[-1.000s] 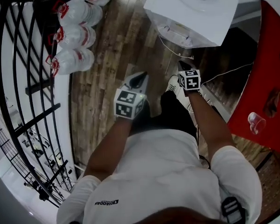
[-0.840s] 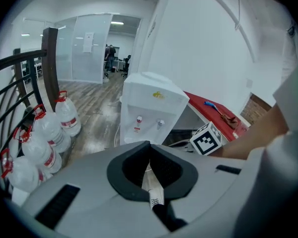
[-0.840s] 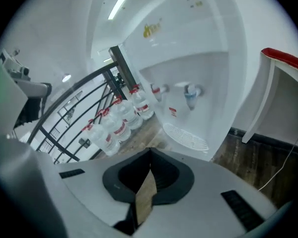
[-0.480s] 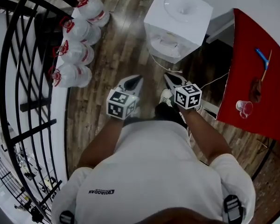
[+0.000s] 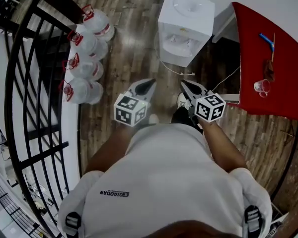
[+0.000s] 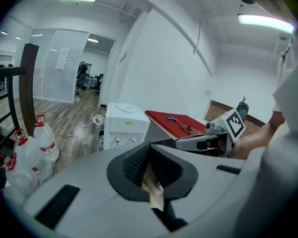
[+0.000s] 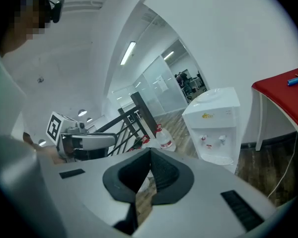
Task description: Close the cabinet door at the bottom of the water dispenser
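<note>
You hold both grippers in front of your chest, side by side and apart, their tips aimed at the water dispenser (image 5: 186,26). The left gripper (image 5: 150,82) has its jaws pressed together: in the left gripper view the dark pads meet at the tip, and only a sliver of wooden floor (image 5: 134,43) shows through the gap below them. Nothing sits between them. The right gripper (image 5: 184,84) is the same, with its jaws pressed together at the tip and pinching nothing.

The white dispenser stands on the floor ahead of you, well apart from both grippers, with its back toward the white wall. From your head you see its top and the tap recess on the front. In the right gripper view its two taps and drip tray show, but the gripper's own body covers the lower part, so you cannot tell how the cabinet door at the bottom stands.

A red table (image 5: 273,58) stands just beside the dispenser on your right, with a clear cup (image 5: 260,87) and a blue tool (image 5: 267,40) lying on it. A thin cable (image 5: 223,86) runs across the floor between the dispenser and the table. On your left, a row of large water bottles (image 5: 87,48) with red caps lies along the foot of a black railing (image 5: 35,83).
</note>
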### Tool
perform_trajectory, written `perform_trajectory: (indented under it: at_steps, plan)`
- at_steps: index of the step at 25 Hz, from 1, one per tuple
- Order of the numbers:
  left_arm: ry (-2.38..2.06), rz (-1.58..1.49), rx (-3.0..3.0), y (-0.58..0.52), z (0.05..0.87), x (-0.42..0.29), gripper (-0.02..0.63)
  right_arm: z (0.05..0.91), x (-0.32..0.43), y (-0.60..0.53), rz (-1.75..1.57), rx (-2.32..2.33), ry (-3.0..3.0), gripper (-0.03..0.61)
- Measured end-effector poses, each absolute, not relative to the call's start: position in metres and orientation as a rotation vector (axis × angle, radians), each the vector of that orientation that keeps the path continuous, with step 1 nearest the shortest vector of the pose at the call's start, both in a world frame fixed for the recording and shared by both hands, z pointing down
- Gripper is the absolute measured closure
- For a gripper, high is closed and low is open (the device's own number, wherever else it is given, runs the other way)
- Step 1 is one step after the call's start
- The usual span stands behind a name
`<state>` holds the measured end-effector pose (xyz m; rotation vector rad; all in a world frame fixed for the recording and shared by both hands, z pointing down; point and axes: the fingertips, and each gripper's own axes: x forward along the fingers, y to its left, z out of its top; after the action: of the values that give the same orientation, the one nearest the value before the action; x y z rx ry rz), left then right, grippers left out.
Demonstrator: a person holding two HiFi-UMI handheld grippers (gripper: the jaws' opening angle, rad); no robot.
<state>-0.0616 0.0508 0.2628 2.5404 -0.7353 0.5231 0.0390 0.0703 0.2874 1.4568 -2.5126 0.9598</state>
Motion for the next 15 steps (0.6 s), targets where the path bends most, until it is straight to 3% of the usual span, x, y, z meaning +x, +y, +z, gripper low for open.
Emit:
perform_trajectory:
  at_steps: [7,15]
  plan:
    - [-0.691,0.444,2.584,0.070,0.245,-0.102,0.617,0.258,0.017,0.122,0.926,1.637,-2.454,0.555]
    - [-0.634,0.416,2.639,0.086,0.232,-0.101,0.617,0.230,0.016,0.172,0.827,1.765,-2.420,0.555]
